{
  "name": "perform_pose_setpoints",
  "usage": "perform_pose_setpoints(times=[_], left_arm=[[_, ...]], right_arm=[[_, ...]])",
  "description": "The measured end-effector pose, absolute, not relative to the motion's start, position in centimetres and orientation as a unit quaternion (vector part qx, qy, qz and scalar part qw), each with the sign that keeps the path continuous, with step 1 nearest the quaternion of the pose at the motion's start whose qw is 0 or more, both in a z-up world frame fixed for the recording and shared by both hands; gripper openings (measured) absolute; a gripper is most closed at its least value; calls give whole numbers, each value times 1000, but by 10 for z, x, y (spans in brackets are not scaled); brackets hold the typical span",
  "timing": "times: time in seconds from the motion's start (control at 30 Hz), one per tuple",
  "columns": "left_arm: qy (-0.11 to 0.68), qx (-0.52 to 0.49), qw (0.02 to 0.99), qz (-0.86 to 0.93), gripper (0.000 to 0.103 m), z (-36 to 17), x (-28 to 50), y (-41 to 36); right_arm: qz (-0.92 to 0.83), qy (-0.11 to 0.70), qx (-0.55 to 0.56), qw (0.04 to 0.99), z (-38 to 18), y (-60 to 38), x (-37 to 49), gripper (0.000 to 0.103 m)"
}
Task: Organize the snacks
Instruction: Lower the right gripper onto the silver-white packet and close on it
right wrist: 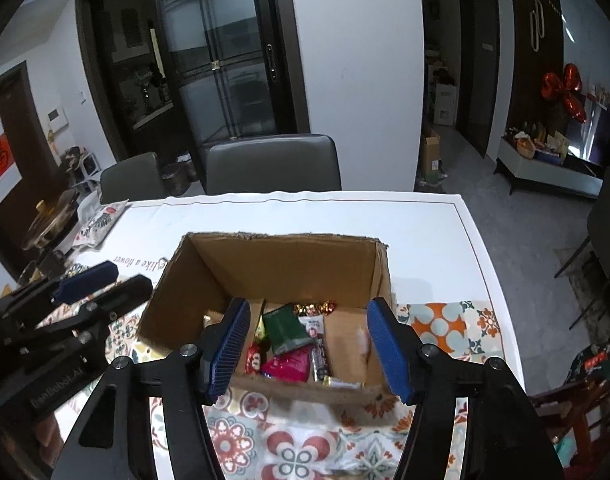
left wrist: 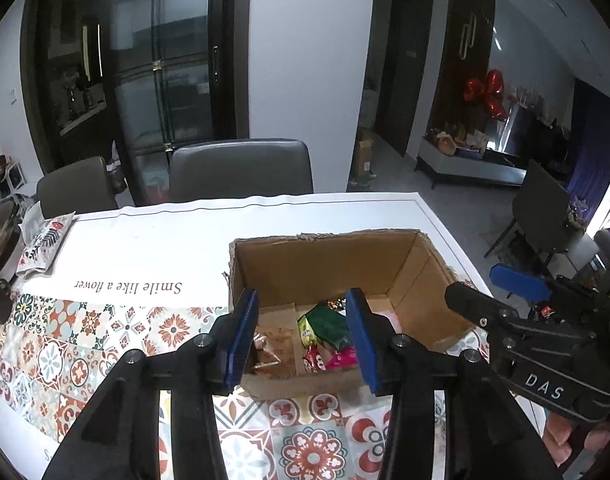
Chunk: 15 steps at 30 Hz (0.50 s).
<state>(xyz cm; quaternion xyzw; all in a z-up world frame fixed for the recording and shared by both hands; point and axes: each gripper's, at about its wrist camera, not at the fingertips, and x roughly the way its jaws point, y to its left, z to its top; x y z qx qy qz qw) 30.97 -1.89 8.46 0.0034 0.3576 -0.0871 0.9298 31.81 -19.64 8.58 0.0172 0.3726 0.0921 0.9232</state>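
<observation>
Presently both the left gripper (left wrist: 301, 338) and right gripper (right wrist: 309, 346) hang spread and empty above the cardboard box (right wrist: 281, 264); withdraw straight upward, clear of its walls, leaving the snacks (right wrist: 291, 344) inside undisturbed.

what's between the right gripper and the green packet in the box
Nothing visible. The right gripper is open and empty above the near edge of the cardboard box, whose top is open. The green packet lies exposed on top of the other snacks. The left gripper is off to the side, outside the box.
</observation>
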Motion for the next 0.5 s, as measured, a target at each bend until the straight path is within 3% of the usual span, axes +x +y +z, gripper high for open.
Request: perform_pose_setpoints(times=[0.5], left_arm=[[334,27,938,-92,53,66,237,-32]], right_arm=[[92,369,28,924,64,-212,247,62]])
